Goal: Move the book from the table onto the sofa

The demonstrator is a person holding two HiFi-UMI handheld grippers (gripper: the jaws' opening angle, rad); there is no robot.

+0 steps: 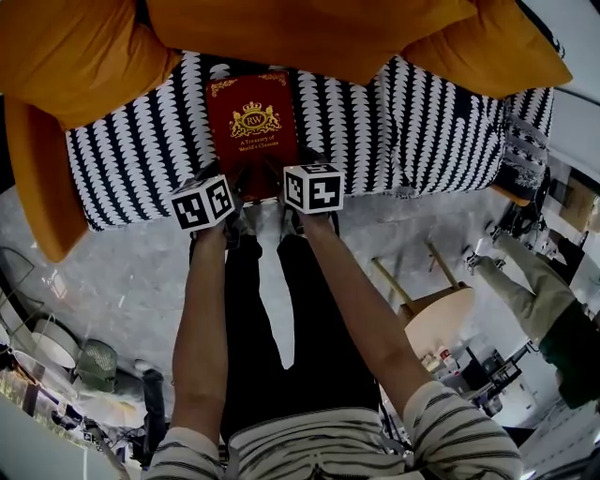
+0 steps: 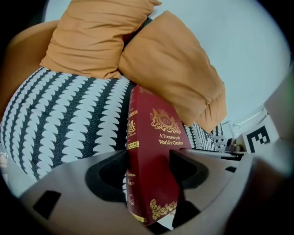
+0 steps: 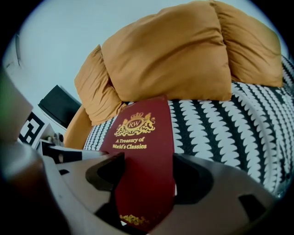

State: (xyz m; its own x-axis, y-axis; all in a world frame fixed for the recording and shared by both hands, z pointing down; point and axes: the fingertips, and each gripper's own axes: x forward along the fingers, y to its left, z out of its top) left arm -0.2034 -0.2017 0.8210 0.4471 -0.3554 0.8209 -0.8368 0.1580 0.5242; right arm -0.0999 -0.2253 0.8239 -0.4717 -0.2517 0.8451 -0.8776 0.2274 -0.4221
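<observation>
A dark red book (image 1: 251, 131) with gold lettering lies over the sofa's black-and-white patterned seat (image 1: 422, 131), its near edge held at both corners. My left gripper (image 1: 228, 195) is shut on the book's (image 2: 154, 160) near left corner, by the spine. On the near right corner of the book (image 3: 142, 174) my right gripper (image 1: 289, 187) is shut. Both grippers sit at the seat's front edge, side by side. Whether the book rests fully on the cushion cannot be told.
Orange cushions (image 1: 309, 28) line the sofa back, and an orange armrest (image 1: 37, 178) stands at the left. A round wooden stool (image 1: 436, 314) is on the grey floor to my right, with clutter (image 1: 56, 356) at the lower left.
</observation>
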